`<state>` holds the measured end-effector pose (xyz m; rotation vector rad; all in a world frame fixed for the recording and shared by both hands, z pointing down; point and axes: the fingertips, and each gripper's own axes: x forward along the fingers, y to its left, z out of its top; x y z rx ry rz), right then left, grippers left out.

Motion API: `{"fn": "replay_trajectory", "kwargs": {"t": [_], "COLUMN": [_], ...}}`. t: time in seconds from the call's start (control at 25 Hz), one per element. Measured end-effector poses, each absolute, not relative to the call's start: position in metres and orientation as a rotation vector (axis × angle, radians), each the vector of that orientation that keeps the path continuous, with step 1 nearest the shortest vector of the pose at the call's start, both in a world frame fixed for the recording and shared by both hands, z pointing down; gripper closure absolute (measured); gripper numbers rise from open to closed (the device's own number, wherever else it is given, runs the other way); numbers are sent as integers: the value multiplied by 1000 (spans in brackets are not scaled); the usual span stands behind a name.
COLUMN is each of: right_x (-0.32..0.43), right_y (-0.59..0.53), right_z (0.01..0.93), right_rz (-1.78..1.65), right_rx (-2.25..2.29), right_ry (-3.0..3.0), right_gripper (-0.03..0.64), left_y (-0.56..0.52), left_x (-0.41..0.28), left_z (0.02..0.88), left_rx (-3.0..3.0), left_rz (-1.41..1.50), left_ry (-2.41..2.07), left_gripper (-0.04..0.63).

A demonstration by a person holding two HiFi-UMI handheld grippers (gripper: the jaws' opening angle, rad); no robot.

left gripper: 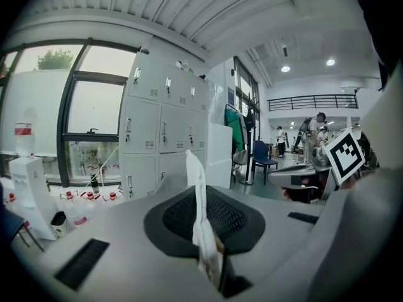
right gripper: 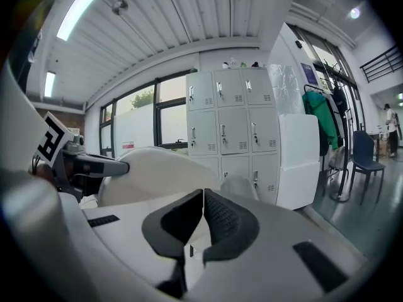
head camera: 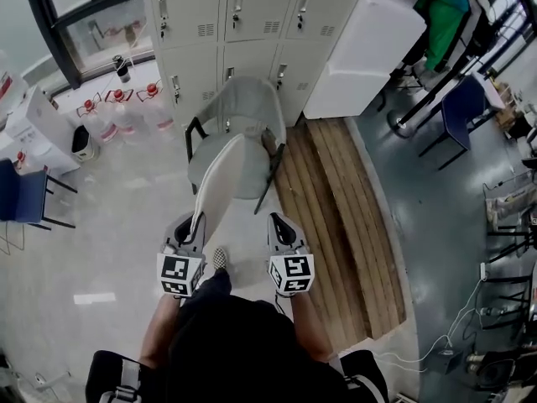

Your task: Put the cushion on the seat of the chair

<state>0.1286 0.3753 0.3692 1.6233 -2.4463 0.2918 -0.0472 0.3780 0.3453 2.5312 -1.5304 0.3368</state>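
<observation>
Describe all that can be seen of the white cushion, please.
The white rounded fabric cushion looks soft and thin, with a plain pale cover. It stands on edge, tilted, not lying flat. The left tool is shut on its near rim, where the fabric bunches between the pads. Its far end reaches over the seat of the grey chair with black arms; whether it touches the seat cannot be told. The right tool, shut and empty, does not touch it.

Chair seat (head camera: pixel 257 175) partly hidden behind the upright cushion (head camera: pixel 220 181)
</observation>
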Motion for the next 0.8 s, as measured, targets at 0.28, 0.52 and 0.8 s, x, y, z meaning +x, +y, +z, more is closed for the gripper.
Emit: {"fn": "replay_trajectory", "kwargs": {"t": [0.28, 0.52, 0.8], "right_x": [99, 77, 74], "right_y": [313, 264, 219], "right_z": [367, 374, 375], "right_rz": [296, 310, 324], "right_rx": [1615, 1597, 1644], "right_ry": [-2413, -2410, -2386], "right_gripper": [586, 586, 586], "left_y": [322, 278, 227], "left_x": [-75, -96, -105], "left_z": [347, 360, 369], "left_rx": [2533, 2535, 2532], "left_rz": [317, 328, 345], "left_ry": [-1497, -1482, -1453], "left_gripper": [557, 557, 557]}}
